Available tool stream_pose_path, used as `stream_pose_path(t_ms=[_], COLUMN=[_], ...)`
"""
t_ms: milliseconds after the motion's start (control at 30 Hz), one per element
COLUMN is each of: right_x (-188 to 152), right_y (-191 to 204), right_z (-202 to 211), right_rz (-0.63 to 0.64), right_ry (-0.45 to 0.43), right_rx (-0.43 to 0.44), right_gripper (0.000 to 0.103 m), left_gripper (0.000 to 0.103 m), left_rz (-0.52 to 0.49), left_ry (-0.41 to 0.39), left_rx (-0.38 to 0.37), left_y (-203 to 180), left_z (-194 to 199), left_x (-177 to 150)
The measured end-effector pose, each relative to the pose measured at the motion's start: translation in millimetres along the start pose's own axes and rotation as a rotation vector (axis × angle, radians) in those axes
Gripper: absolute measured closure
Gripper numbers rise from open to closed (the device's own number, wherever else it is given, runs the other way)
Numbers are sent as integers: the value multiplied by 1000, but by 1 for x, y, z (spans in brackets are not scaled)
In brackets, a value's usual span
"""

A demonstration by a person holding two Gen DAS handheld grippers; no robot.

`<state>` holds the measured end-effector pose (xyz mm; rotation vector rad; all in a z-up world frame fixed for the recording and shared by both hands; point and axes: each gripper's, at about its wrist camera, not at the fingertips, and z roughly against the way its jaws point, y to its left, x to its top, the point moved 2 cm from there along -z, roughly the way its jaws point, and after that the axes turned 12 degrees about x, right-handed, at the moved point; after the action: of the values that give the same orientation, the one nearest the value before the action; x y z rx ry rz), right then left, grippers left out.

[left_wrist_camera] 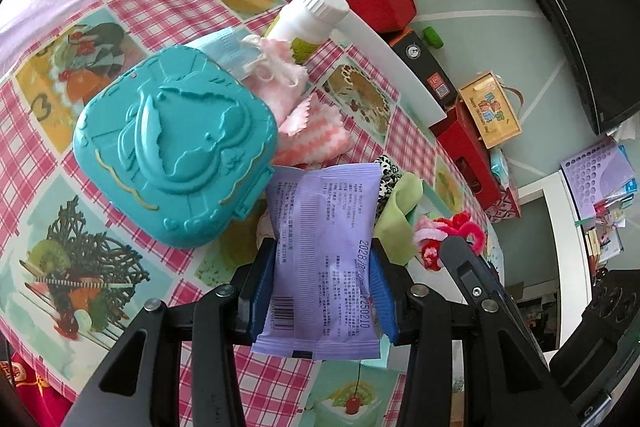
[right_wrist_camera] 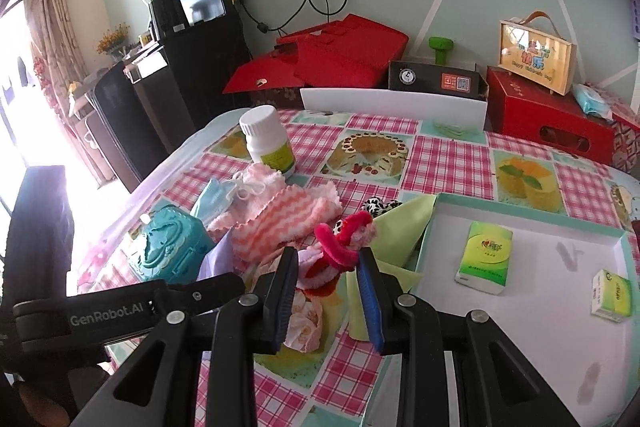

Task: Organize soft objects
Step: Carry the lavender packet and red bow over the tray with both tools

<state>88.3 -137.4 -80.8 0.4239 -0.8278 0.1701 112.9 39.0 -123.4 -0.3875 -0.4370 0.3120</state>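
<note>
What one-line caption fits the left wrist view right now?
Left claw clamps a flat lilac plastic sachet above the checked tablecloth, beside a teal embossed plastic case.

Glossy plastic packet (left_wrist_camera: 324, 259), fuzzy cloth (right_wrist_camera: 280, 219)

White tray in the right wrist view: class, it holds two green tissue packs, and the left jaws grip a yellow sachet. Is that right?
Not quite. The sachet between the left jaws is purple, as the left wrist view shows. The white tray does hold two green tissue packs.
</note>
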Motion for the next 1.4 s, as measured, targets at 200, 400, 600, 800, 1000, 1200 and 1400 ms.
stream_pose_path(t_ms=[200, 400, 600, 800, 1000, 1200, 1400], right_x=[5, 14, 21, 20, 12, -4, -16], right_y=[-8, -32, -64, -103, -143, -179, -201], right_z=[12, 39, 71, 101, 132, 155, 158], right_rz=[-15, -51, -111, -191, -275, -382, -462], right_ry=[-35, -106, -181, -228, -260, -272, -221], right_rx=[-9, -58, -127, -228, -350, -446, -477], right_gripper=[71, 71, 71, 71, 71, 71, 71], left_gripper=[57, 57, 57, 57, 57, 57, 57], left_rz=[-44, -140, -272, -393, -508, -611, -666], left_ry=[-13, -64, -111, -122, -84, -44, -8], left_rx=[10, 8, 4, -8, 0, 16, 42], left_y=[-17, -55, -108, -158, -202, -234, -247], left_z=[2, 20, 32, 29, 3, -21, -47], left_x=[2, 7, 13, 7, -12, -41, -60])
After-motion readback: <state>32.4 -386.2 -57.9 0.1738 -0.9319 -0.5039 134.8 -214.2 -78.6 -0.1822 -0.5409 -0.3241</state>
